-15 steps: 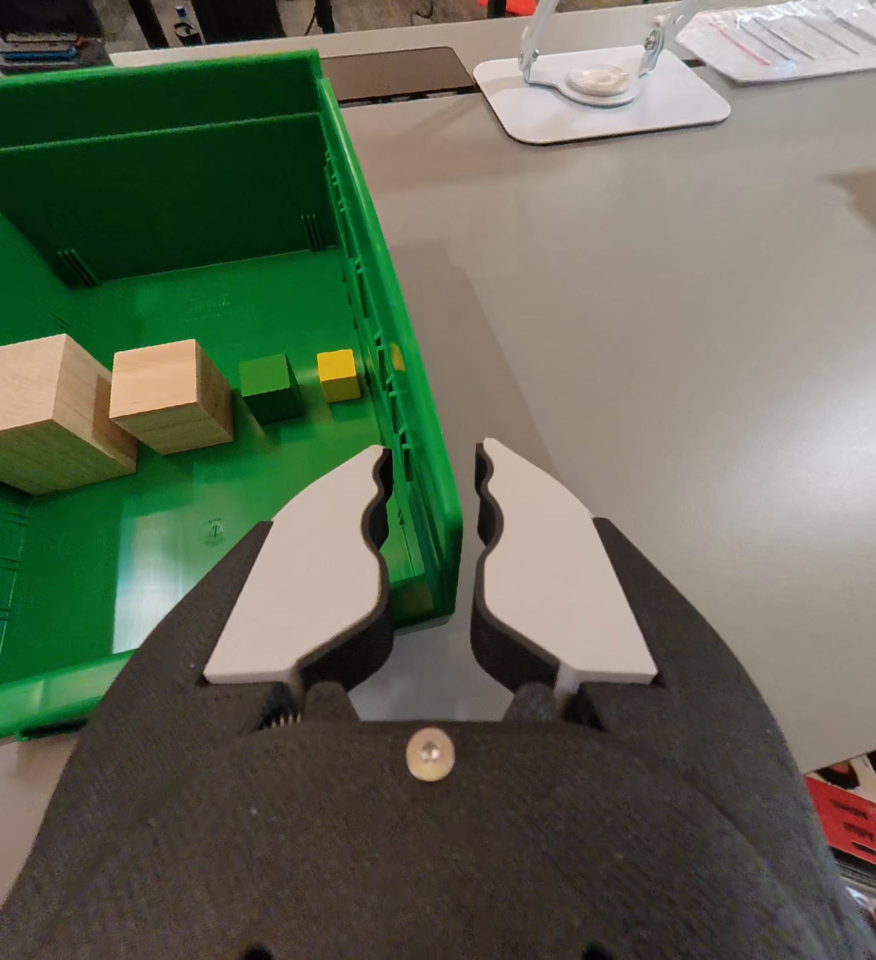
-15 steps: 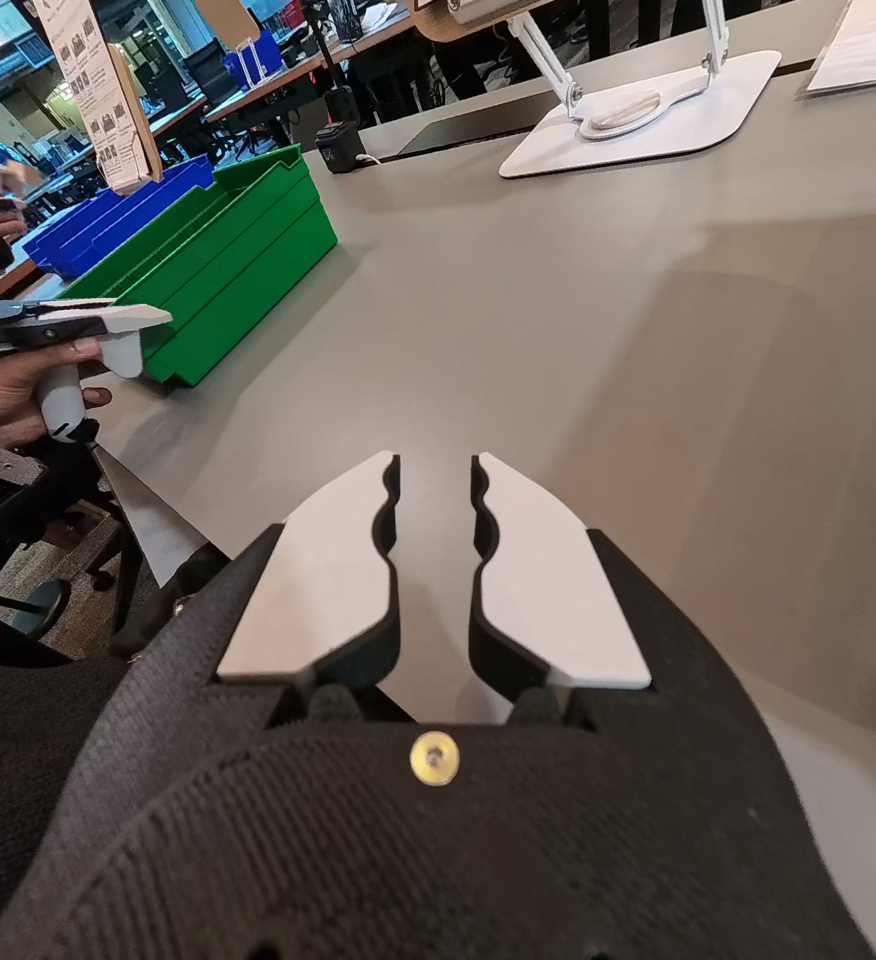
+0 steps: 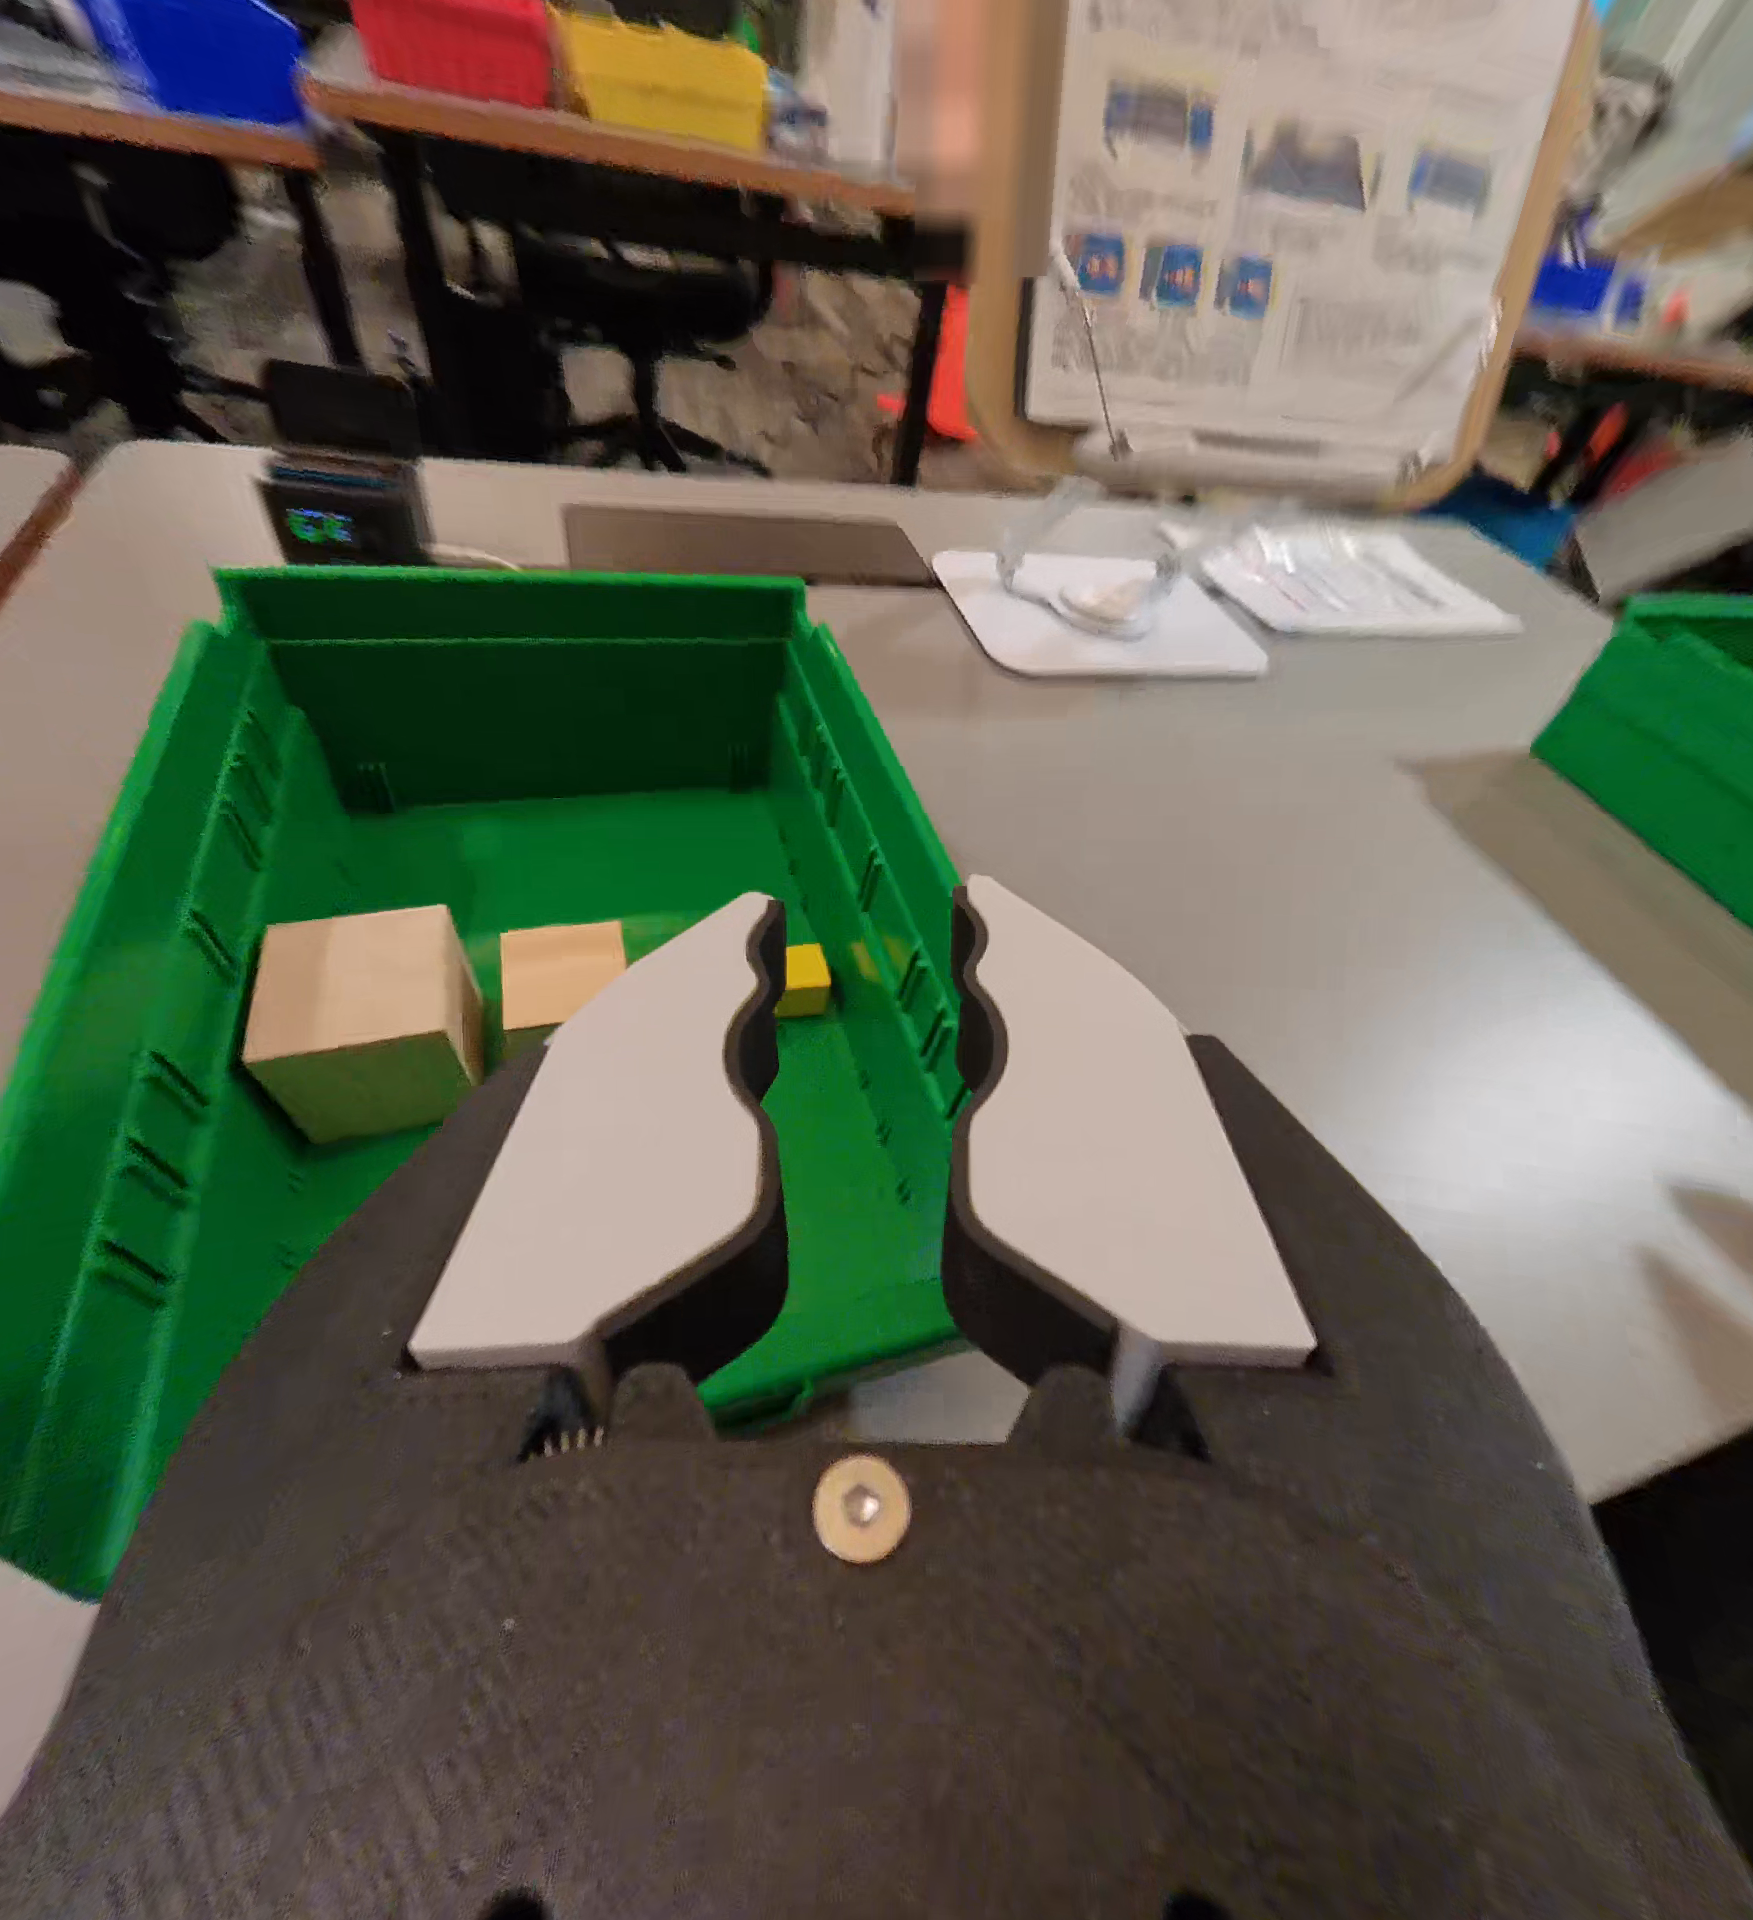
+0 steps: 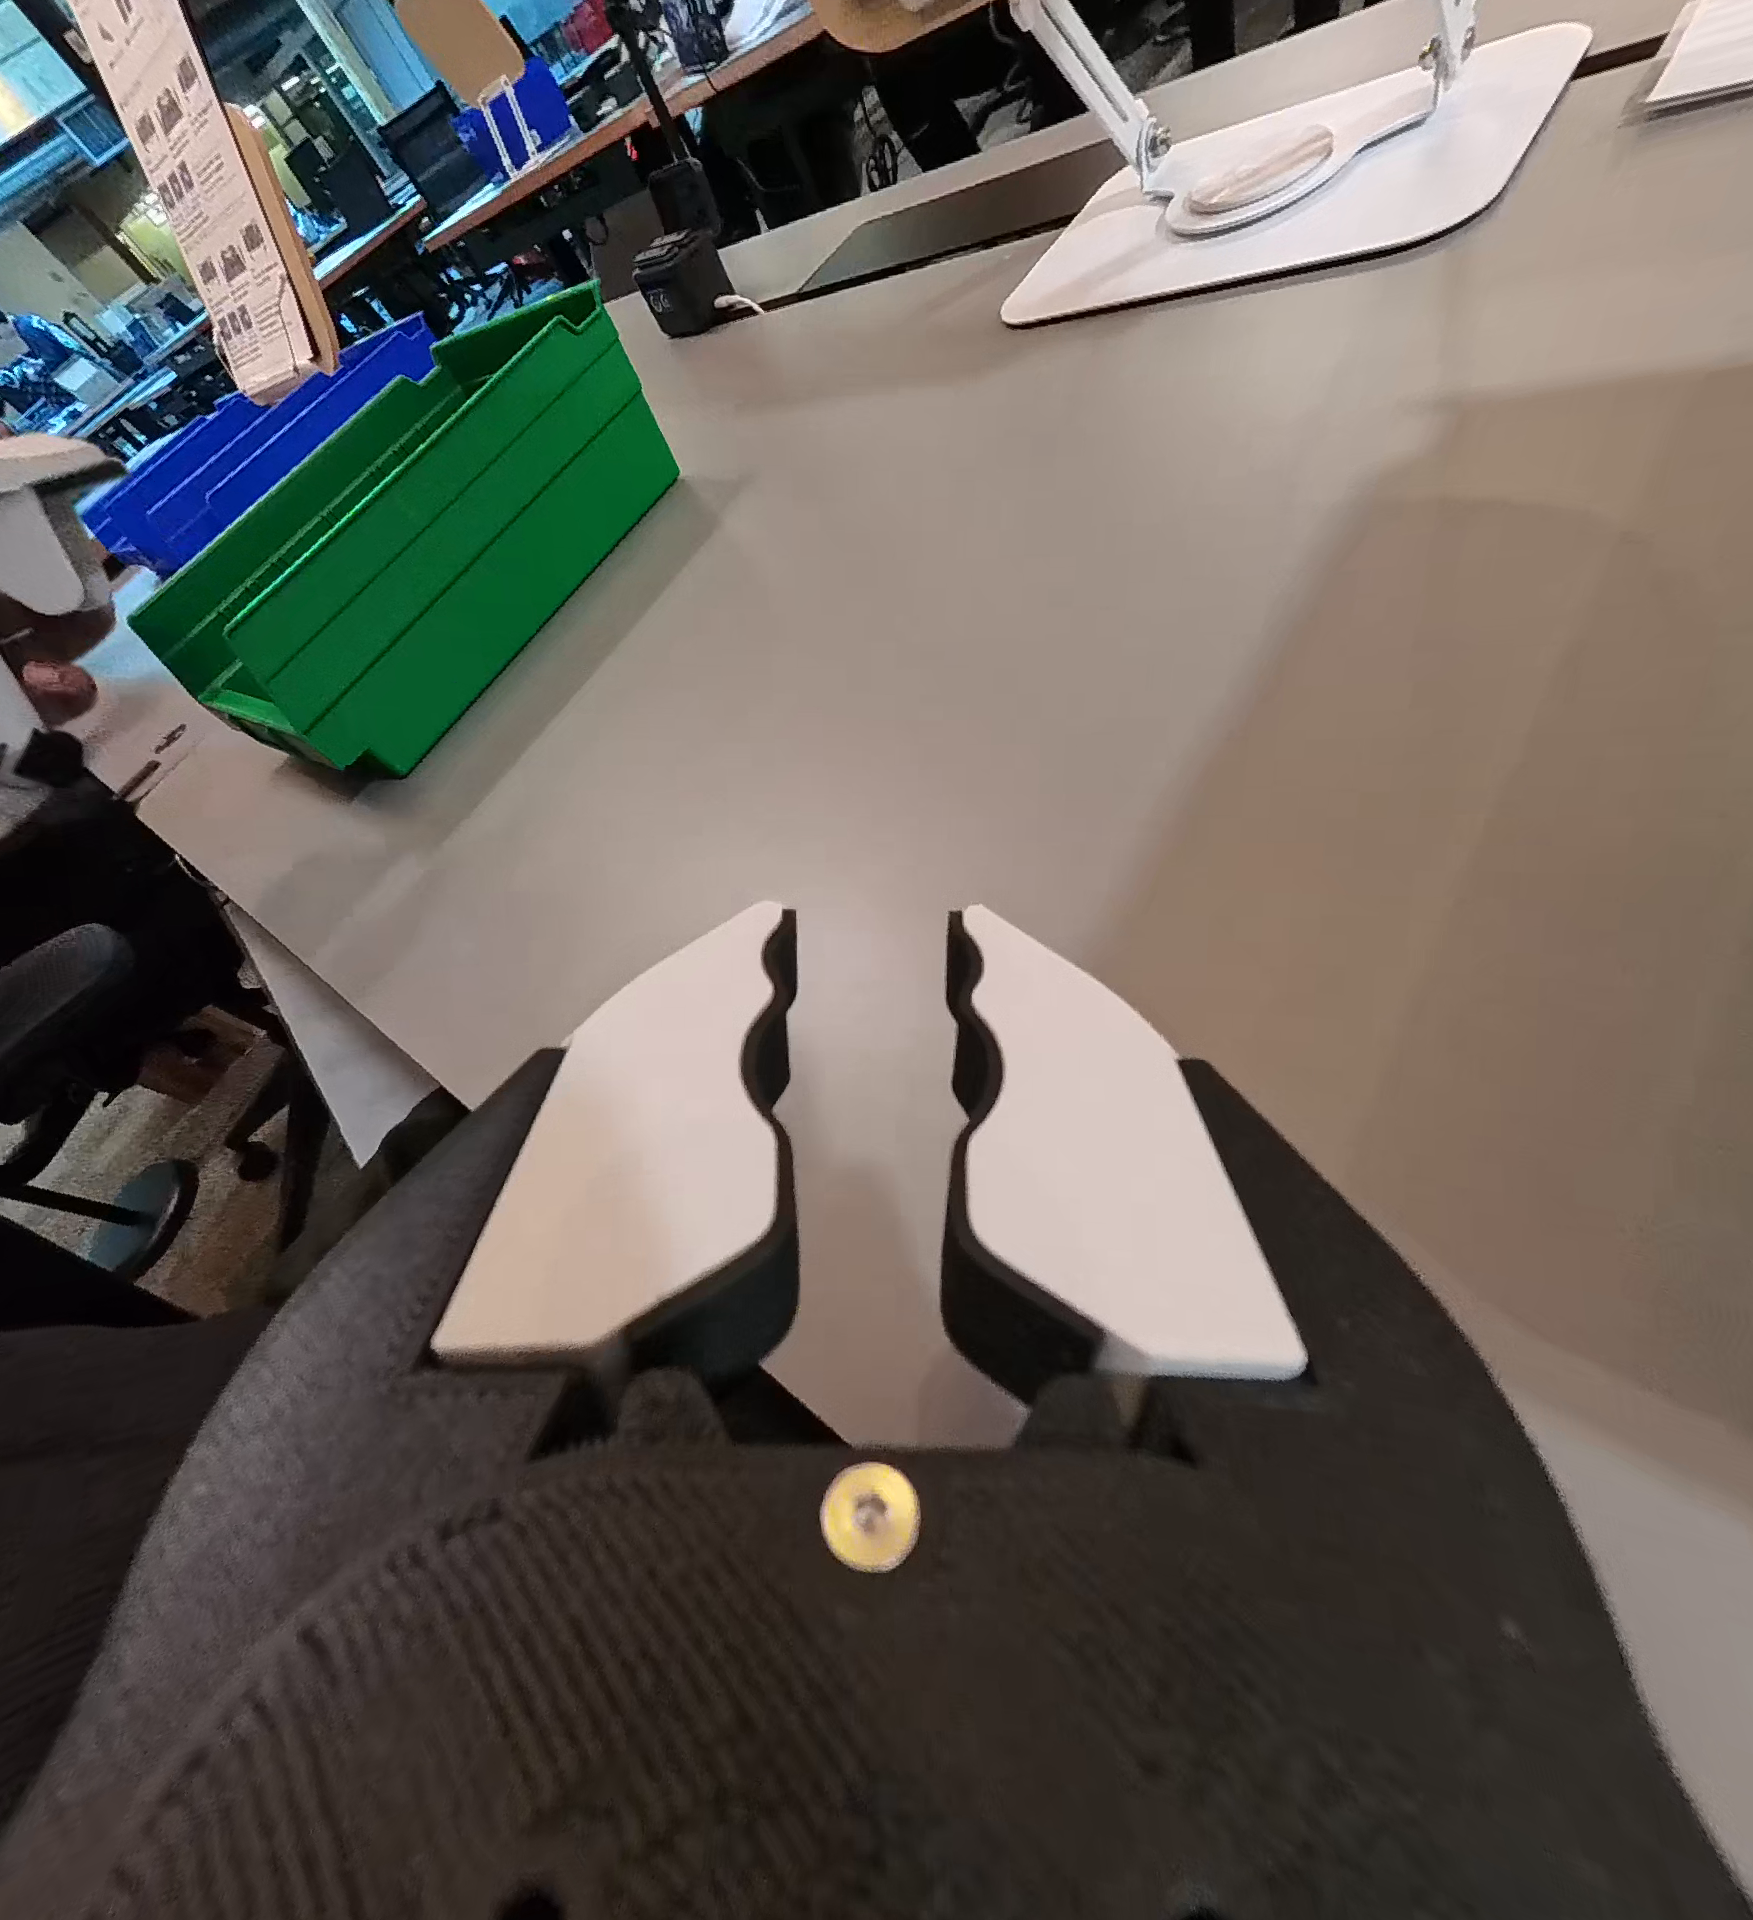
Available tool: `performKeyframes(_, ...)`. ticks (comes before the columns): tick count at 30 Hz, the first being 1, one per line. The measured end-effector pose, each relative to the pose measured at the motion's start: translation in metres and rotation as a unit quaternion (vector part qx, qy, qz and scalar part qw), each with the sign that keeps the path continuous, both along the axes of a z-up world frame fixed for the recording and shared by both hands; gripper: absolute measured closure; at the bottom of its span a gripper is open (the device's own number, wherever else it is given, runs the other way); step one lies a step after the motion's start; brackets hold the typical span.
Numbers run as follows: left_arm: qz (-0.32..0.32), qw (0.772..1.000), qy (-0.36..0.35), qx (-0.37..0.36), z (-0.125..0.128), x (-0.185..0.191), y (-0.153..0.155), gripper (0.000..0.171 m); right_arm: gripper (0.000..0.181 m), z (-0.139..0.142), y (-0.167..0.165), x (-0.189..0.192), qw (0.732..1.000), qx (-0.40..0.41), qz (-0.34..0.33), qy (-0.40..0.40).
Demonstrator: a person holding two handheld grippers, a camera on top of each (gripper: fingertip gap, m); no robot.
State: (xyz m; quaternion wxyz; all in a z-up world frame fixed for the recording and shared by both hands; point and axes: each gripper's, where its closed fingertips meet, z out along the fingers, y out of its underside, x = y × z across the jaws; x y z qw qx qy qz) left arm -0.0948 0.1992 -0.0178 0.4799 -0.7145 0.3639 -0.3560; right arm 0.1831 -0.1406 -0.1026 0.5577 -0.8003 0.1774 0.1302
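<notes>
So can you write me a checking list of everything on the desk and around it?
Surface: grey table, mostly bare.
Things: green bin holding a large wooden block, a smaller wooden block and a small yellow cube; second green bin at the right edge.
Clutter: white stand base, plastic sleeve of papers, small black device.
Tools: left tool open above the bin's near end, empty; right tool open over bare table, empty.
Cables: white cable at the black device.
Surroundings: other tables, coloured bins, office chairs, a poster board.

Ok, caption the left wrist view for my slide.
Open left hand-held gripper above a green bin holding two wooden blocks and a small yellow cube.
</notes>
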Motion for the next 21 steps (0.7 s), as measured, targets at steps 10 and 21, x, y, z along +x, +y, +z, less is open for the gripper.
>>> performKeyframes(10, -0.324, 0.866, 0.359, 0.126, -0.061, 0.043, 0.036, 0.137, 0.154, -0.001, 0.0, 0.014, 0.998, 0.014, -0.049, 0.041)
performKeyframes(21, -0.474, 0.729, 0.467, 0.161, -0.109, 0.071, 0.046, 0.142, 0.154, -0.009, -0.008, 0.044, 0.993, 0.003, -0.111, 0.038)
